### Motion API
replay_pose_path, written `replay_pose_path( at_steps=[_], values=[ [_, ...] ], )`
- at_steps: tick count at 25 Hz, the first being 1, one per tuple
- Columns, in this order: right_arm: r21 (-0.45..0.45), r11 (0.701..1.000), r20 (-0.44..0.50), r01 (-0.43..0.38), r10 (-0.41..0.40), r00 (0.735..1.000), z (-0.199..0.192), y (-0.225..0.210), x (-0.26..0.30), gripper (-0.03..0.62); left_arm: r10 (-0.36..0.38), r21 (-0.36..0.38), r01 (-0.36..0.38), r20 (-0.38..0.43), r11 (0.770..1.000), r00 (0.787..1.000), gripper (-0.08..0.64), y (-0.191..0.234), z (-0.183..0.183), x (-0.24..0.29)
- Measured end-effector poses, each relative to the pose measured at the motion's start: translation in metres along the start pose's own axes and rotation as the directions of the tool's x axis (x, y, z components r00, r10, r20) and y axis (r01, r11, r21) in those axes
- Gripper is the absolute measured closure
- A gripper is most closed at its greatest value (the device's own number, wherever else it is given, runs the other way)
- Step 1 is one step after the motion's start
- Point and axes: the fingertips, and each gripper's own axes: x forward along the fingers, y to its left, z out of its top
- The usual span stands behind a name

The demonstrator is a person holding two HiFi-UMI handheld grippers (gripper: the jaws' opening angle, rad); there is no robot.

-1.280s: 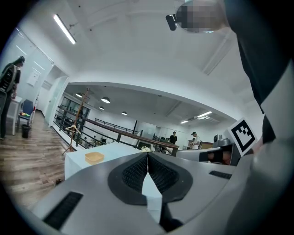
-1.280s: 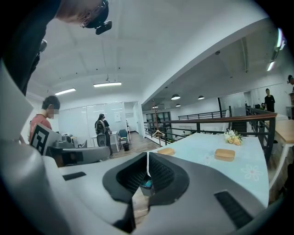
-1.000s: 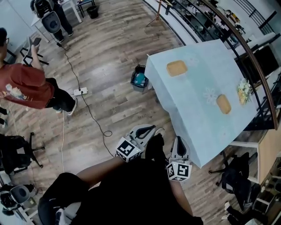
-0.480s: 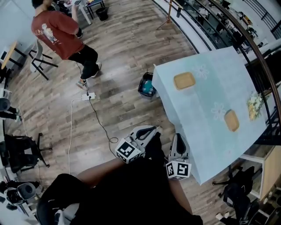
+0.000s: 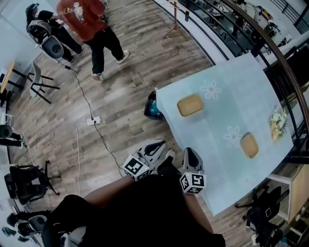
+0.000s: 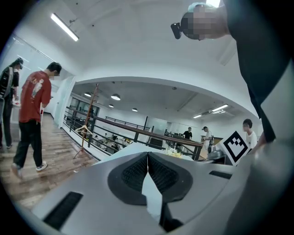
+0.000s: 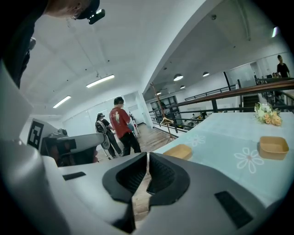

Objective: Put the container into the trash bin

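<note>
- Wood-plank flooring fills most of the head view. A table draped in a pale blue flower-printed cloth spreads ahead and to the right of both tools.
- Low in that view, the left gripper and the right gripper point side by side toward the table's near edge, and neither touches anything.
- One tan shallow rectangular container lies on the cloth straight ahead of the right gripper.
- A second tan container lies off to that gripper's right, near a small bunch of pale flowers.
- A dark trash bin with a teal liner stands on the floor ahead of the left gripper, close against the table's corner and apart from both containers.
- Far ahead and to the left of the left gripper is a person in a red shirt. A white power strip with its cable lies on the planks to that gripper's left.
- The left gripper view shows its jaws pressed together with nothing between them. Beyond them are the cloth's edge and a dark railing, with the red-shirted person at far left.
- The right gripper view shows its jaws closed tip to tip and empty. The tan shallow rectangular container sits just past the tips, the second tan container is to the right, and the flowers are behind it.
</note>
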Motion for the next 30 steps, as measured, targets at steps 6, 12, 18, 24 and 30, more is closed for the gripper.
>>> replay_pose_path(
  at_steps=[6,12,18,24,30],
  values=[
    [0.012,0.999,-0.046,-0.033,0.033,0.998,0.014,-0.034,0.05,0.555,0.046,-0.01,-0.047,-0.016,0.999,0.999,0.545,0.027,0.006,0.022],
    [0.029,0.999,-0.111,-0.046,0.049,0.993,0.006,-0.038,0.081,0.555,0.095,-0.048,-0.094,0.012,0.994,0.995,0.545,0.057,0.019,0.034],
    [-0.061,0.998,-0.144,-0.026,0.017,0.989,0.003,-0.027,0.113,0.555,0.027,-0.046,-0.027,0.001,0.999,1.0,0.545,0.087,0.026,0.058],
    [0.033,0.996,-0.202,0.084,-0.075,0.977,-0.004,-0.045,0.147,0.552,-0.085,-0.042,0.084,-0.027,0.996,0.996,0.545,0.115,0.045,0.08],
    [0.142,0.966,-0.266,0.215,-0.172,0.949,-0.026,-0.082,0.171,0.494,-0.151,-0.07,0.147,-0.06,0.987,0.987,0.545,0.132,0.035,0.089]
  ],
)
